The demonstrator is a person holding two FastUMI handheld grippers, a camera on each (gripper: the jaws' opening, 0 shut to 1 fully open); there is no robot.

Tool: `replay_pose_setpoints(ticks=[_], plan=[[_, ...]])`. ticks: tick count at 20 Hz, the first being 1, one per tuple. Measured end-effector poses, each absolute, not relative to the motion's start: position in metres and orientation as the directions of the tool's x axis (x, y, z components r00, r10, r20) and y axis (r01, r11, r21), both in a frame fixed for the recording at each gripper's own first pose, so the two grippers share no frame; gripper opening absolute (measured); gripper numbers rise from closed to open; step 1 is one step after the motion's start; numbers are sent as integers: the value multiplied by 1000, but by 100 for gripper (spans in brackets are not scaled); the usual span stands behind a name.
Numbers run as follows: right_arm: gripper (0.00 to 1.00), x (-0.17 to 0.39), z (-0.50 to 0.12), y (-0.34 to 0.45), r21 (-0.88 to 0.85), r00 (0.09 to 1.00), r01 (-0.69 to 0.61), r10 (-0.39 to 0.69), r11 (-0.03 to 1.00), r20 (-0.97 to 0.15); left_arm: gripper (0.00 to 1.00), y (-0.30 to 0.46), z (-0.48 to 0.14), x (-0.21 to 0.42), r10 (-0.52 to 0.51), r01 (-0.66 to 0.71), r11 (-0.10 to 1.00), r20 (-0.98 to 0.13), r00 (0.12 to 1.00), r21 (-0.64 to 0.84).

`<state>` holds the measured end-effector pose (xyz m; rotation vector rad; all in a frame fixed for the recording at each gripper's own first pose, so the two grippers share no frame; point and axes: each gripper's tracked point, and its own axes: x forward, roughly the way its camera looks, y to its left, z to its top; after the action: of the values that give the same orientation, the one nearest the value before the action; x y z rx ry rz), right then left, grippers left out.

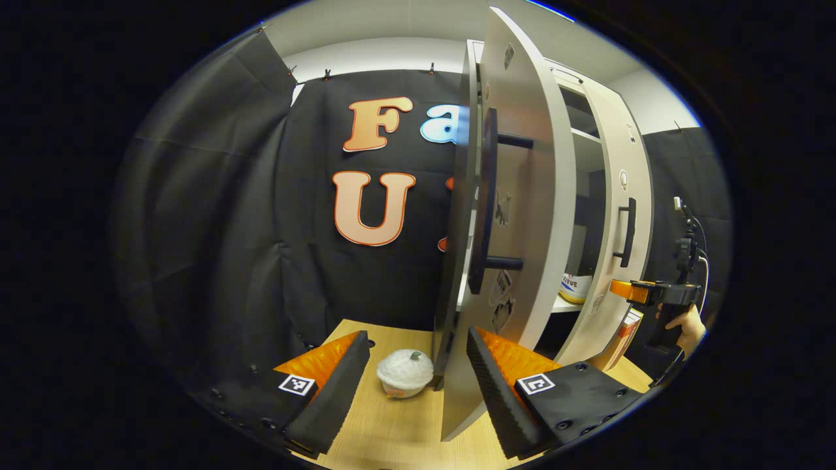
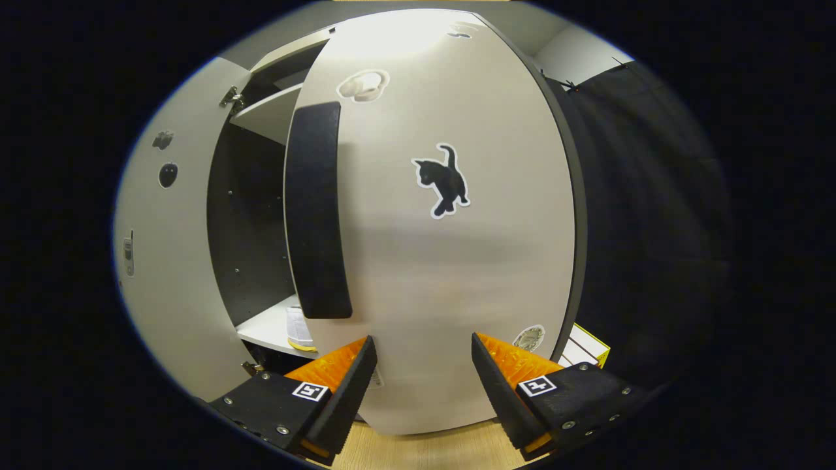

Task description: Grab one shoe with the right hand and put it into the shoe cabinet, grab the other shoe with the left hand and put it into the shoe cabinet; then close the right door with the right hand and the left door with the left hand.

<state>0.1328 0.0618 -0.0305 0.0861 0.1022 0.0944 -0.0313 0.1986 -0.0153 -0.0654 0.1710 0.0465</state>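
Observation:
In the right gripper view the shoe cabinet's right door (image 2: 444, 261), pale with a cat sticker and a black bar handle (image 2: 317, 209), stands half open right in front of my open right gripper (image 2: 421, 385). Its fingertips are close to the door's face; I cannot tell if they touch. Through the gap a white shelf (image 2: 264, 326) carries part of a shoe (image 2: 299, 331). In the left gripper view the left door (image 1: 516, 215) stands open, seen nearly edge-on, with its black handle (image 1: 488, 196). My left gripper (image 1: 418, 385) is open, the door's lower edge just inside its right finger. The right door (image 1: 617, 228) lies beyond, with a shoe (image 1: 575, 287) on the shelf.
A white lidded bowl (image 1: 405, 373) sits on the wooden table (image 1: 392, 431) between my left fingers. The other gripper (image 1: 656, 295), held by a hand (image 1: 689, 329), is at the far right. A box (image 1: 627, 333) stands beside the cabinet; its yellow-edged corner (image 2: 588, 349) shows past the right door.

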Motion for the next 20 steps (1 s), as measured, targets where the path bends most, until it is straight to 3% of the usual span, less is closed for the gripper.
replay_pose_setpoints(ticks=[2, 4, 10, 16, 17, 20], plan=[[90, 114, -21, 51, 62, 992, -89, 94, 994, -81, 94, 198, -16, -31, 52, -61, 997, -174, 983, -46], [90, 96, -11, 44, 31, 993, -97, 99, 995, -66, 96, 196, -18, -33, 47, -59, 996, -175, 983, -65], [90, 54, 14, 29, -3, 995, -101, 101, 995, -17, 96, 166, -18, -34, -16, 3, 998, -194, 981, -67], [90, 32, 23, -5, -13, 999, -45, 45, 999, -12, 94, 101, -19, -20, -137, 130, 990, -187, 973, -47], [91, 30, 25, -12, -16, 999, -37, 36, 999, -10, 99, 94, -19, -15, -145, 138, 989, -186, 972, -48], [91, 21, 29, -33, -18, 1000, -10, 9, 1000, -1, 96, 78, -24, 2, -154, 148, 988, -189, 970, -47]])
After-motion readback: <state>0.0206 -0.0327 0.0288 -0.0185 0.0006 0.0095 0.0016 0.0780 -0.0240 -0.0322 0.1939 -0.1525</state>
